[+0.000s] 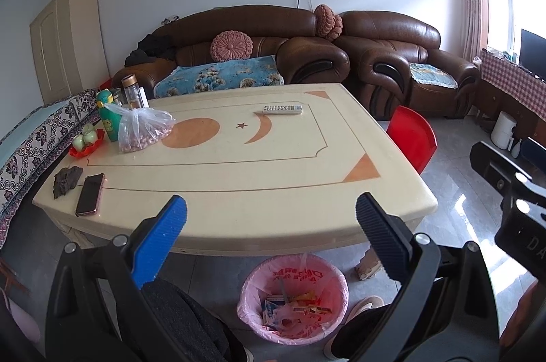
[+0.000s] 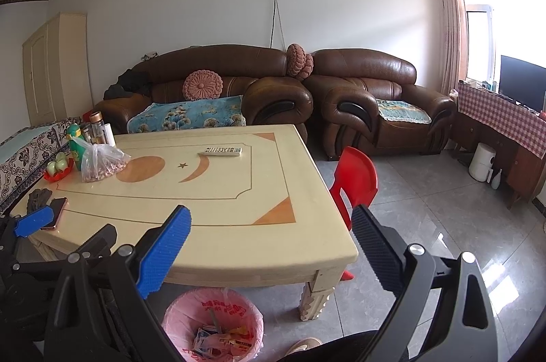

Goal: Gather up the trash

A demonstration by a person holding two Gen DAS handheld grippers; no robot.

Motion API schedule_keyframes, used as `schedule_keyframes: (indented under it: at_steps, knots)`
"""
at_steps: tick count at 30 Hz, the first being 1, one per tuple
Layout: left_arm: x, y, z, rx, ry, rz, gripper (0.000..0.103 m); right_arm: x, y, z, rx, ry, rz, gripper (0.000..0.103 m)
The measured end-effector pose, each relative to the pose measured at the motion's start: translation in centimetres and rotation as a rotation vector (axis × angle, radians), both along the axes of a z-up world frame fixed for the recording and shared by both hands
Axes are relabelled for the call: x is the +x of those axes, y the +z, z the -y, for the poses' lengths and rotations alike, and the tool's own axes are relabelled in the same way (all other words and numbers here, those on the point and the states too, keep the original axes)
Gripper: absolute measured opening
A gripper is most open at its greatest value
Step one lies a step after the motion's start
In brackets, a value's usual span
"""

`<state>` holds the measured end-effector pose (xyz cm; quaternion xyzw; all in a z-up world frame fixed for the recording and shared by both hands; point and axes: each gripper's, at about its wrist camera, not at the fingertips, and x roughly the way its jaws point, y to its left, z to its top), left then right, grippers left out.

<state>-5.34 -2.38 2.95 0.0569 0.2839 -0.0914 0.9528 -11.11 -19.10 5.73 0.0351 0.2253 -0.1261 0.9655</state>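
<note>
A bin lined with a pink bag (image 1: 293,297) stands on the floor below the table's near edge, with several wrappers and cartons in it; it also shows in the right wrist view (image 2: 213,324). My left gripper (image 1: 271,212) is open and empty, held above the bin at the cream table's (image 1: 239,184) near edge. My right gripper (image 2: 271,222) is open and empty, over the table's near right corner (image 2: 307,246). The right gripper's body shows at the right in the left wrist view (image 1: 512,201); a blue pad of the left gripper shows at the left in the right wrist view (image 2: 34,220).
On the table: a remote (image 1: 282,108), a clear bag of peanuts (image 1: 145,130), a green bottle (image 1: 109,118), a red dish of fruit (image 1: 87,142), a phone (image 1: 90,194), a dark crumpled object (image 1: 66,181). A red chair (image 1: 413,138) stands right of the table; brown sofas (image 1: 307,51) stand behind.
</note>
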Motion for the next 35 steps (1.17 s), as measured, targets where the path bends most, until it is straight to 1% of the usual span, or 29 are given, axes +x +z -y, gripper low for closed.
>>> schedule_keyframes:
  at_steps: [11,25,30,35]
  knots:
    - [0.42,-0.42,-0.18,-0.006,-0.022,-0.026,0.097,0.25,-0.10,0.28,0.004,-0.003,-0.006,0.093]
    - [-0.03,-0.58,0.42,0.035,-0.029,0.008,0.097,0.50,-0.10,0.16,0.003,-0.005,-0.012,0.093]
    - [0.63,-0.93,0.22,0.036,-0.026,-0.036,0.097,0.57,-0.13,0.27,0.006,-0.004,-0.011,0.093]
    - [0.59,-0.95,0.15,0.048,-0.021,-0.030,0.097,0.57,-0.15,0.24,0.007,-0.004,-0.010,0.093]
